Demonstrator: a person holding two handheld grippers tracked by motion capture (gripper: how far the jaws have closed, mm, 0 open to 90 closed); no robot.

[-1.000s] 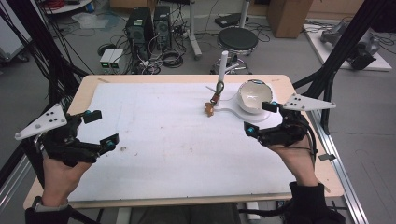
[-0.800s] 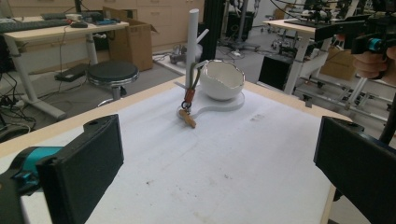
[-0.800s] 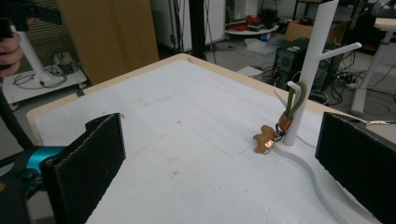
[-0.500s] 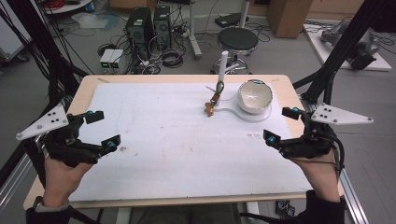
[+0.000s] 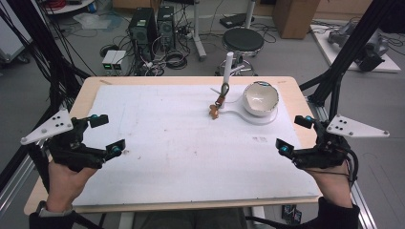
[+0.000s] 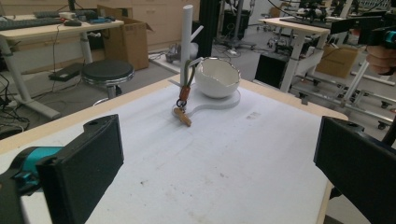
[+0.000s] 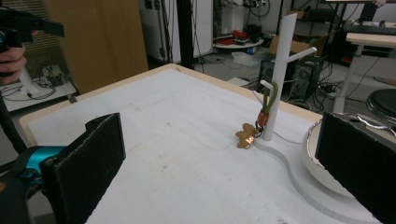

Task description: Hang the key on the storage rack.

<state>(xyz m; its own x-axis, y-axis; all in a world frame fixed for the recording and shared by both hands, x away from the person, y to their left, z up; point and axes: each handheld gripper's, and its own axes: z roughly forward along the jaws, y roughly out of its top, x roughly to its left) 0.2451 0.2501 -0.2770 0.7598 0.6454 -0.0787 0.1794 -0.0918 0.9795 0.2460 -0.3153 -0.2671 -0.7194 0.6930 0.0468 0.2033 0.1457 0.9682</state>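
Observation:
A white post (image 5: 228, 71) with short pegs rises from a flat white base (image 5: 239, 113) at the table's far right. From a low peg hangs a keychain (image 5: 220, 98) with a green loop, and its brown charm (image 5: 213, 111) rests on the table. A white bowl (image 5: 260, 98) sits on the base beside the post. My left gripper (image 5: 107, 133) is open near the front left, holding nothing. My right gripper (image 5: 293, 133) is open near the front right edge, well short of the bowl. The left gripper view shows the keychain (image 6: 184, 93) and bowl (image 6: 217, 77) far ahead. The right gripper view shows the post (image 7: 282, 70) and charm (image 7: 245, 135).
A white sheet (image 5: 181, 143) covers most of the wooden table (image 5: 86, 98). Beyond the far edge stand a black stool (image 5: 243, 40) and computer towers (image 5: 150, 28) with cables. Black frame struts (image 5: 344, 62) rise at both sides.
My right gripper has drawn back from beside the bowl toward the front right edge of the table. The left gripper has barely moved.

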